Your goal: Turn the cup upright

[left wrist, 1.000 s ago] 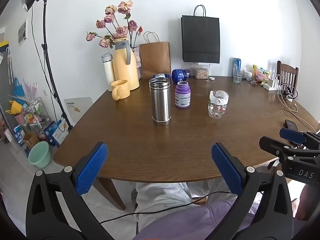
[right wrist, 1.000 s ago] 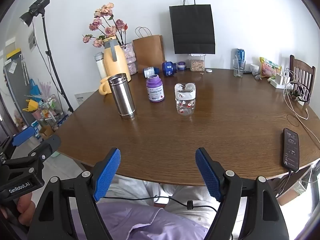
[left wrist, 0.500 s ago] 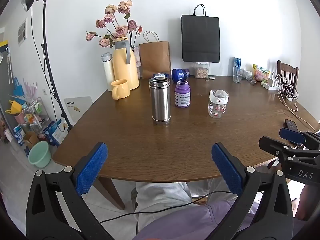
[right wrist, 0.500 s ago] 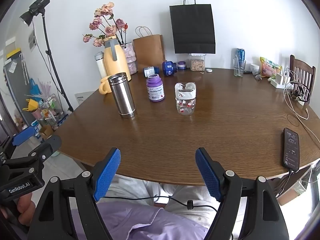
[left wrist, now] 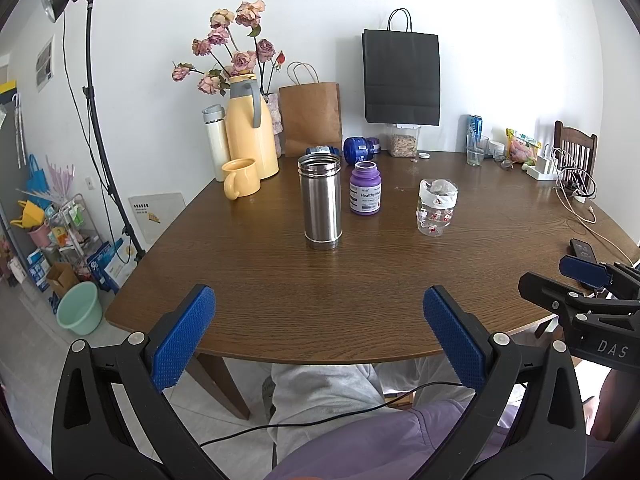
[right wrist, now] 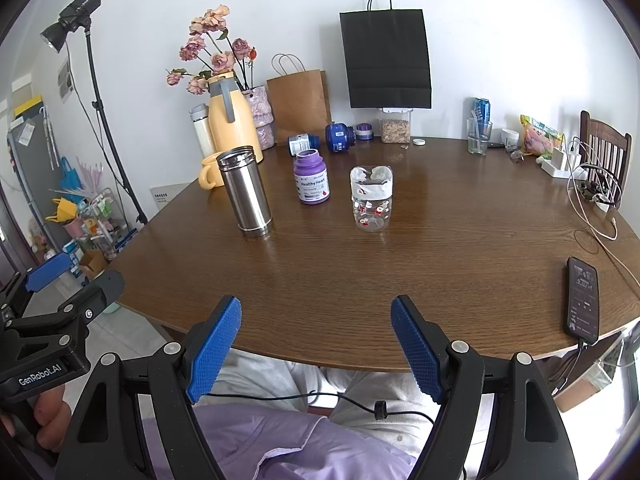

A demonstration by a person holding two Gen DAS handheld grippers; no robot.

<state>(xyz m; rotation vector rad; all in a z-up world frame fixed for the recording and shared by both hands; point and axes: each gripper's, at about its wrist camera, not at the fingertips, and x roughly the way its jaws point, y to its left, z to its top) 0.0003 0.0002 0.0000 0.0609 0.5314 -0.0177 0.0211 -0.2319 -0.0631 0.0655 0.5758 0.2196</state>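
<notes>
both grippers hang at the near edge of the round wooden table [left wrist: 360,304], over the person's lap, nothing between their blue pads. left gripper [left wrist: 318,338] has its jaws spread wide, holding nothing. right gripper [right wrist: 316,346] is spread wide too, holding nothing; it also shows at the right edge of the left wrist view.

the steel cup [left wrist: 320,201], a tall stainless tumbler, stands on the table near the middle, well ahead of both grippers. the threaded end points up, a band at the base; cannot tell from here if the top is open or if it is inverted. in the right wrist view the steel cup [right wrist: 245,192] sits left of centre.

just right and behind it is a purple supplement bottle [left wrist: 365,193], upright. further right a small clear jar [left wrist: 437,207] with red print, apart from both. a yellow mug [left wrist: 239,178] sits beside a yellow thermos jug [left wrist: 248,136] at the back left. a phone [right wrist: 582,299] lies flat near the right edge, cable attached.
</notes>
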